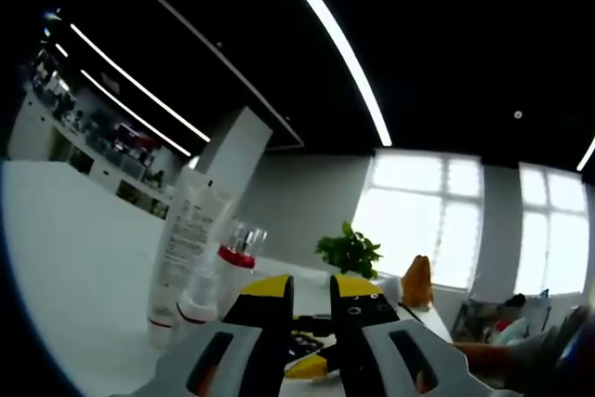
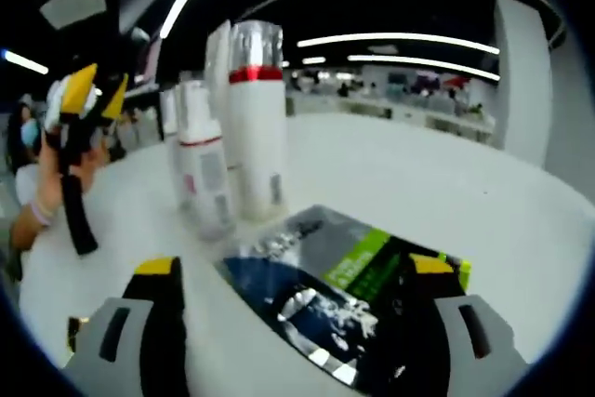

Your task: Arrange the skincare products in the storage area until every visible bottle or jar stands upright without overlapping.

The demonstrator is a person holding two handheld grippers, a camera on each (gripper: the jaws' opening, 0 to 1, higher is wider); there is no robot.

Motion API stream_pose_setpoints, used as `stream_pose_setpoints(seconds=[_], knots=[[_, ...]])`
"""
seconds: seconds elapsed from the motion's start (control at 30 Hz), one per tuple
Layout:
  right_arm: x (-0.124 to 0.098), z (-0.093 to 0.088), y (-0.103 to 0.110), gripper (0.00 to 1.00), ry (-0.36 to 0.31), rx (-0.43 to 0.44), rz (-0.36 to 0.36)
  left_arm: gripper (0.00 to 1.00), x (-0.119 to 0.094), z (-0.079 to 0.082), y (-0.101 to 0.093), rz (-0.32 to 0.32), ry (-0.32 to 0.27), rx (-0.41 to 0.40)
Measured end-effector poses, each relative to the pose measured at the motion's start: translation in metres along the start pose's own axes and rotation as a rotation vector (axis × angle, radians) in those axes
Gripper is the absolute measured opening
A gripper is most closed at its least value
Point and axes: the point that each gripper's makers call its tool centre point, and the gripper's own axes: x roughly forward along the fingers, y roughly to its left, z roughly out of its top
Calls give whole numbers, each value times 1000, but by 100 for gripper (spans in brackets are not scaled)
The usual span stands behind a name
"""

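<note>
Three white skincare containers stand upright in a tight group on the white table [image 2: 418, 183]. They are a tall bottle [image 2: 256, 127] with a silver cap and red band, a shorter bottle [image 2: 204, 178], and a flat tube [image 2: 218, 53] behind them. The left gripper view shows the tube [image 1: 191, 244], the short bottle [image 1: 206, 297] and the capped bottle [image 1: 238, 253] just left of my left gripper [image 1: 311, 290]. Its yellow-tipped jaws are nearly together with nothing between them. My right gripper [image 2: 296, 271] is wide open over a flat dark packet [image 2: 344, 304] with a green label, lying on the table. The left gripper [image 2: 96, 88] hovers left of the bottles.
A small green plant [image 1: 349, 253] and an orange object [image 1: 416, 281] stand farther back on the table, near bright windows. A person's hand [image 2: 37, 202] holds the left gripper. Bare white tabletop stretches to the right of the bottles.
</note>
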Motion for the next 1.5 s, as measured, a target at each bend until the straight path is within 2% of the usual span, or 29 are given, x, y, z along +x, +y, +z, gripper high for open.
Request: stream_pose_setpoints(seconds=[0.1,0.13,0.17,0.2,0.27,0.37,0.4,0.43,0.57,0.8,1.07,1.3,1.37,1.5], knots=[[-3,7,-10,100,-26,-5,-88,16,0,0,0,0,1,-1],[-2,4,-22,100,-3,35,-127,16,1,-1,1,1,2,0],[4,5,-47,100,12,49,-180,16,1,-1,1,1,5,-2],[4,7,-55,100,-5,18,-211,16,1,-2,1,0,7,-2],[8,2,-65,98,14,-9,-239,16,2,-4,1,3,12,0],[17,-18,-64,96,122,-25,-222,16,2,-6,3,6,20,2],[16,-6,-61,97,24,7,-233,16,2,-6,3,6,20,2],[15,-15,-59,98,80,-1,-213,16,2,-6,3,6,20,2],[14,-13,-52,99,79,3,-224,16,2,-5,2,5,16,-2],[2,-22,-45,99,97,31,-281,16,0,-4,2,6,12,-2],[3,-22,-40,99,91,15,-235,16,-1,-4,2,8,6,-8],[4,-22,-41,100,90,8,-218,16,-1,-4,2,9,7,-7],[10,-19,-51,100,93,9,-216,16,-1,-4,2,8,6,-7],[7,-15,-55,100,89,-6,-225,16,0,-3,2,7,6,2]])
